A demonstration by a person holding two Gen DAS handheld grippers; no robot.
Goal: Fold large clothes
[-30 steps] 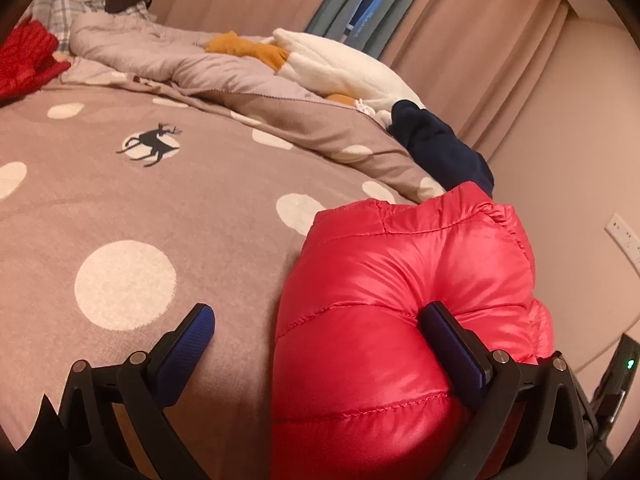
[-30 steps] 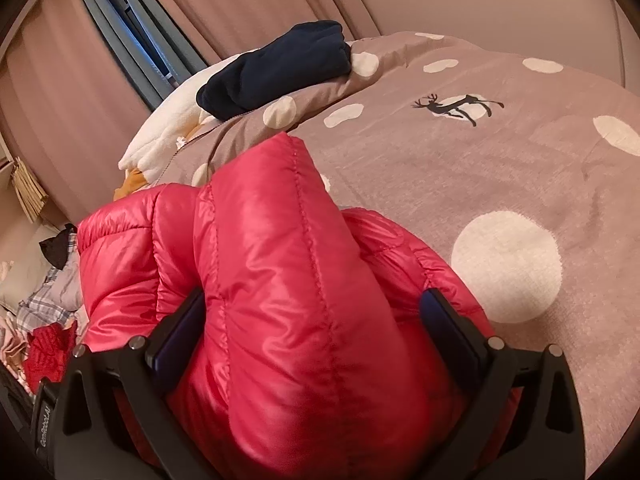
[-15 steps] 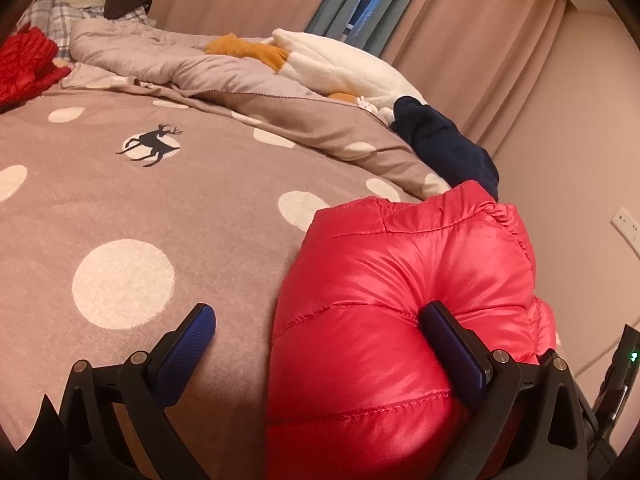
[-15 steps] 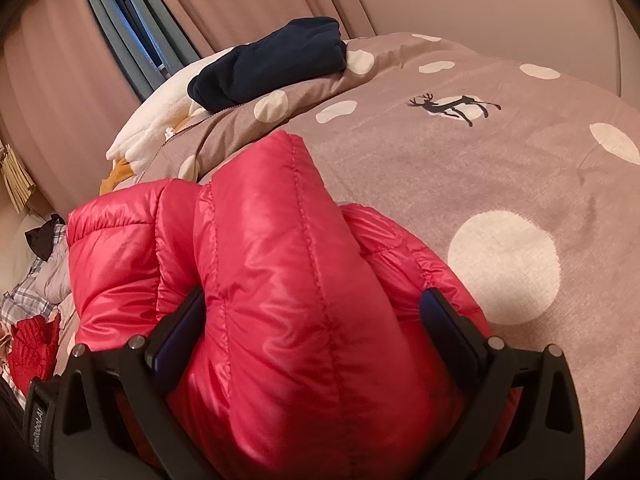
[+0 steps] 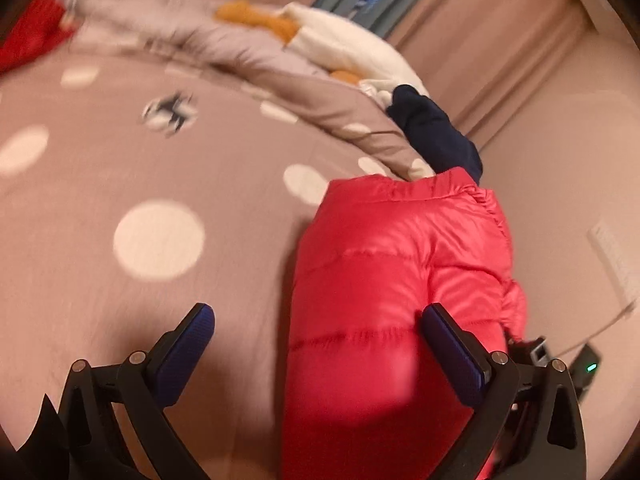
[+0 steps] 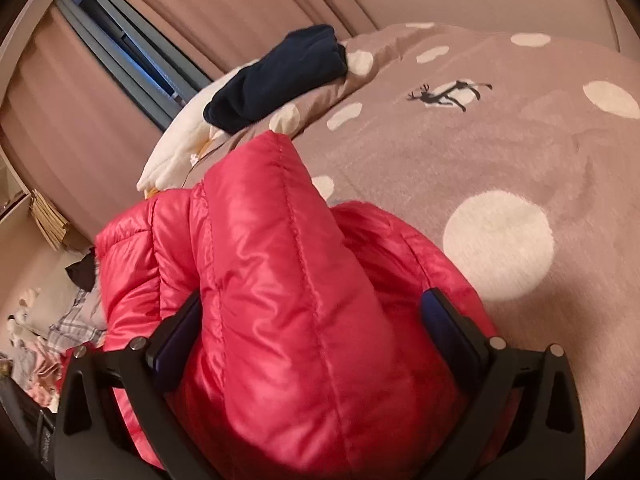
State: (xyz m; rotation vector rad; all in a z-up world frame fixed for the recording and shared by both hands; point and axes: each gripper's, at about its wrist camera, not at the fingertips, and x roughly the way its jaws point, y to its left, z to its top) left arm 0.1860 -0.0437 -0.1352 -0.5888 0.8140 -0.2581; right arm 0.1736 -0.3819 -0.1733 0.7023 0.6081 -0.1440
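Pink curtains and a wall close off the room behind a bed [image 5: 120,184] covered in a taupe spread with pale dots and a small deer print. Heaped bedding, a white garment [image 5: 340,44] and a navy garment [image 6: 280,76] lie at the far edge.

Red puffer jacket [image 6: 272,280]: bunched up on the spread, near the bed's edge by the wall, already doubled over on itself.

Left gripper [image 5: 318,344]: fingers wide. One finger presses into the jacket's side; the other hangs over bare spread, touching nothing. Left view is motion-blurred.

Right gripper [image 6: 310,320]: fingers spread wide, a thick roll of jacket bulging up between them. Whether they truly pinch it or only bracket it, cannot tell; the padding fills the gap.

Step, as judged: mid-fold, the bulk being gathered and pressed into a compact bundle. Next move likely calls for flattening the slippery, springy padding and squaring the edges, holding it down so trapped air does not push the fold open.
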